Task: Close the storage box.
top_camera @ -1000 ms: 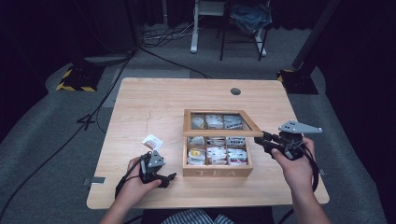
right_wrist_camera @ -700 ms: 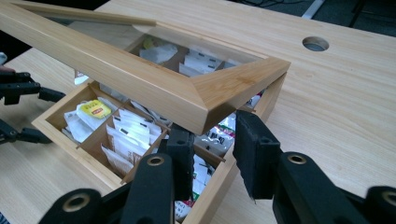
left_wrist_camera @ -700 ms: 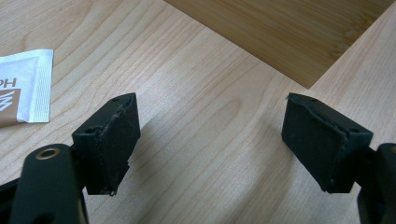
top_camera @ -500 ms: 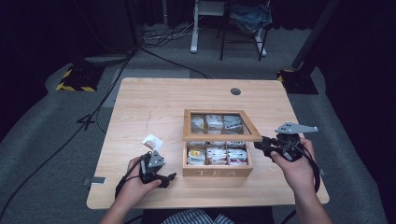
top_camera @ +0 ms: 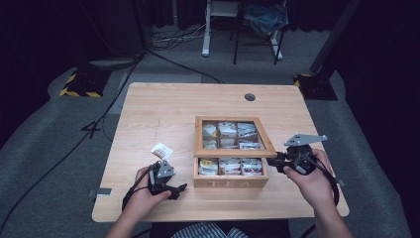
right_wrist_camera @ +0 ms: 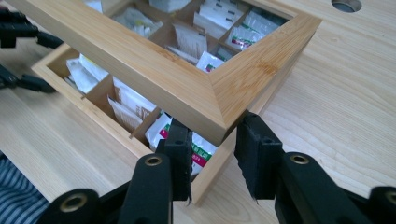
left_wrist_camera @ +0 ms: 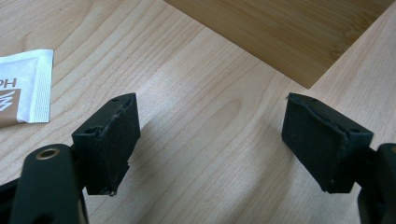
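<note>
The lid (top_camera: 233,136) of the tea box (top_camera: 231,171) now sits a little lower than a second ago, its front edge tipped further down over the front row of compartments, while both hands are where they were. The lid is a wooden frame with a clear pane, hinged at the back and half raised; the tea bags (right_wrist_camera: 205,21) in the rear compartments show through it. The right gripper (right_wrist_camera: 212,154) holds the lid's near right corner, one jaw under the frame inside the box and the other outside it, both set close against the wood. The box stands on the table (top_camera: 163,111) right of centre, toward the person's edge, with "TEA" on its front wall and packets upright in its compartments. The left gripper (left_wrist_camera: 212,140) rests low over the table left of the box, its jaws wide apart with nothing between them. A loose white tea bag (top_camera: 161,150) lies on the wood just beyond it.
</note>
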Demonstrator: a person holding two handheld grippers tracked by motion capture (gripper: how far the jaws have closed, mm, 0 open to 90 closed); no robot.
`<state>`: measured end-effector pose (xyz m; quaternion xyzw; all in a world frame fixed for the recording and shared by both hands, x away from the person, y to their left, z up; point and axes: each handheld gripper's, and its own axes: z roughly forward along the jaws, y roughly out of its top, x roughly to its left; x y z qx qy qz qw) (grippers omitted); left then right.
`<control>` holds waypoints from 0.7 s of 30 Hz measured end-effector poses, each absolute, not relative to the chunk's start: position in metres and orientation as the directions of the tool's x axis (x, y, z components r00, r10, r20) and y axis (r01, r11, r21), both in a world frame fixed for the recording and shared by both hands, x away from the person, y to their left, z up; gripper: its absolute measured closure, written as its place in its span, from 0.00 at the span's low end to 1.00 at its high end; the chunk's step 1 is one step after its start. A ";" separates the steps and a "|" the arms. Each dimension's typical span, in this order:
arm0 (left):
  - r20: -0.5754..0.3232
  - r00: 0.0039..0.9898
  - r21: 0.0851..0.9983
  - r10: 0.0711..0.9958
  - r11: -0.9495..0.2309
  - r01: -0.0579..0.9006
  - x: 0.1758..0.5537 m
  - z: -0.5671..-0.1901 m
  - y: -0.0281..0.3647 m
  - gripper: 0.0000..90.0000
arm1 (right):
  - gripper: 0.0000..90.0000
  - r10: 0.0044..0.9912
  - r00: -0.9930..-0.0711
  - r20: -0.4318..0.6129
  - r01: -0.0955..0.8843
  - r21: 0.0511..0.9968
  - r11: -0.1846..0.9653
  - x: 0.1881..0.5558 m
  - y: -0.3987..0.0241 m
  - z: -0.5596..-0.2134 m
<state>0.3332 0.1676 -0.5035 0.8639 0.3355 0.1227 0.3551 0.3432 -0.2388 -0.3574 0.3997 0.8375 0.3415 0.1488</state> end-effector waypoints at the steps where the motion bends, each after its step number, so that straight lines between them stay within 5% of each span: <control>1: -0.026 0.745 0.696 0.667 -0.523 0.492 0.333 -0.504 0.168 0.22 | 0.74 0.771 -0.637 0.019 0.569 0.686 0.453 0.343 -0.238 -0.358; 21: -0.026 0.744 0.695 0.668 -0.523 0.493 0.333 -0.503 0.167 0.22 | 0.71 0.739 -0.674 0.008 0.601 0.586 0.543 0.345 -0.231 -0.369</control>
